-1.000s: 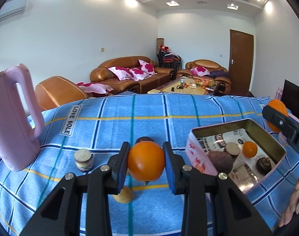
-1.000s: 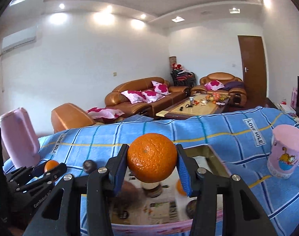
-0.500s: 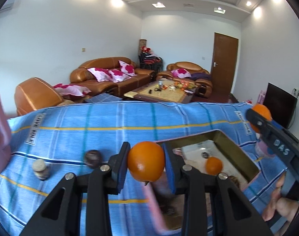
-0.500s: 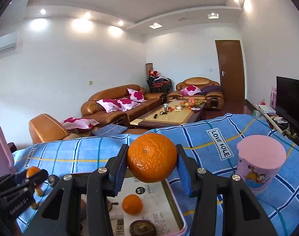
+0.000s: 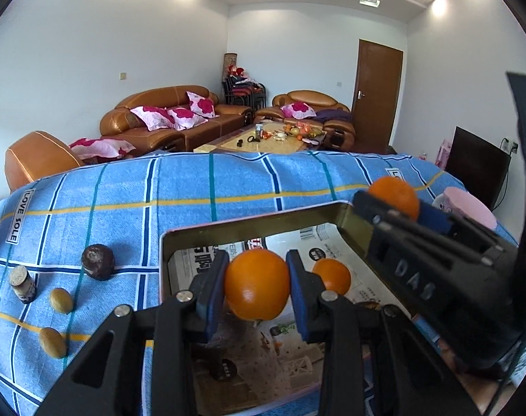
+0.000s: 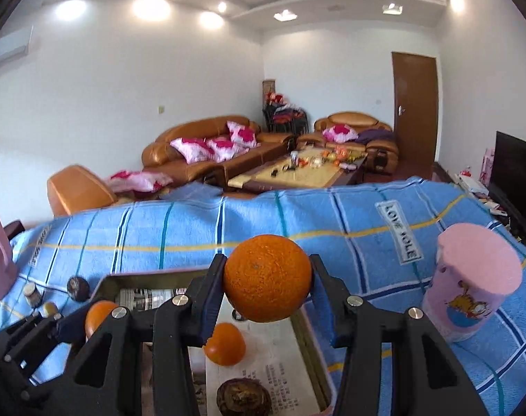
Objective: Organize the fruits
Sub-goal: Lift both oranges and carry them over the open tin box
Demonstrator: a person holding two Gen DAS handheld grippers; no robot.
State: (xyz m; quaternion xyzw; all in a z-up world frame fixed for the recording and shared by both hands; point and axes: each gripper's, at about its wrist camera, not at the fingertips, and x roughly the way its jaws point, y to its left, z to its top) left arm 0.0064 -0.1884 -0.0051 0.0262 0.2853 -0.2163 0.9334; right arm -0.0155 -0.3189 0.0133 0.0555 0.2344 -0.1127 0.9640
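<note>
Taking the tin tray [image 5: 249, 223] as the landmark: a second ago it lay off to the right of the left gripper [image 5: 257, 286]; now that gripper hangs over the tray's left part, its blue pads clamped on a smooth orange [image 5: 257, 284], as they were before. Left of the tray on the blue checked cloth [image 5: 124, 187] lie a small jar [image 5: 23, 283], two yellowish fruits [image 5: 60, 300] and a dark round fruit [image 5: 97, 261]; the pink jug that filled the left edge earlier has slid almost out of the left wrist view. Inside the tray, on its newspaper lining, sit a small orange [image 5: 332, 275] and a dark brown fruit [image 6: 244, 397]. The right gripper [image 6: 267, 279], formerly short of the tray's near wall, now hangs above the tray's right part, jaws pinching a larger, dimpled orange [image 6: 267, 277] with no change in grip. Right of the tray stands a pink cup [image 6: 471, 282], nearer the gripper than it was a second ago
</note>
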